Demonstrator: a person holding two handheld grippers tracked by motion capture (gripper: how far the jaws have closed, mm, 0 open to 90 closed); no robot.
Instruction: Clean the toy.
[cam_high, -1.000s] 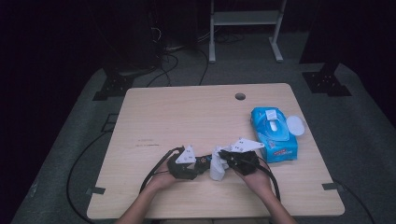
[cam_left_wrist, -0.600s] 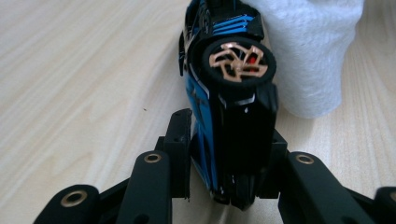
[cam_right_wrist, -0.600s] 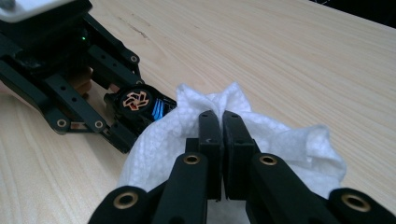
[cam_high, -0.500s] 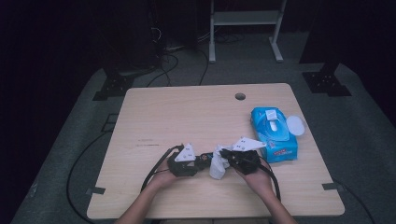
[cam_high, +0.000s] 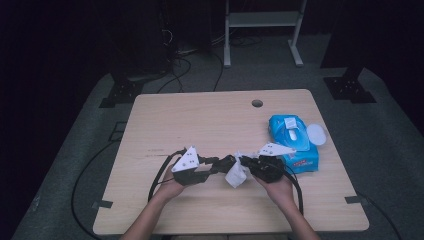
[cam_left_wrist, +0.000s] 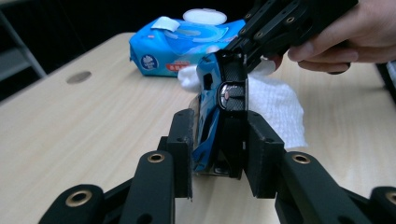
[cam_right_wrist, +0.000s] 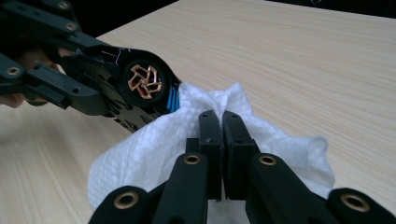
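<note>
A small blue and black toy car (cam_left_wrist: 208, 116) with copper-coloured wheels (cam_right_wrist: 140, 81) sits between the jaws of my left gripper (cam_left_wrist: 218, 140). Those jaws have just been closing, and their pads now press on the car's sides. The car hangs a little above the table. My right gripper (cam_right_wrist: 222, 121) is shut on a bunched white wet wipe (cam_right_wrist: 154, 144), which lies against the car's end. In the high view the left gripper (cam_high: 222, 164) and right gripper (cam_high: 246, 162) meet tip to tip near the table's front, with the wipe (cam_high: 235, 176) hanging between them.
A blue pack of wet wipes (cam_high: 295, 142) lies at the right with its round white lid (cam_high: 316, 134) flipped open. The wooden table (cam_high: 200, 120) has a cable hole (cam_high: 257, 103) near its far edge. Black cables trail off the front left edge.
My left gripper has risen a little with the car and its jaws have drawn in. The right gripper and the wipe have stayed in place.
</note>
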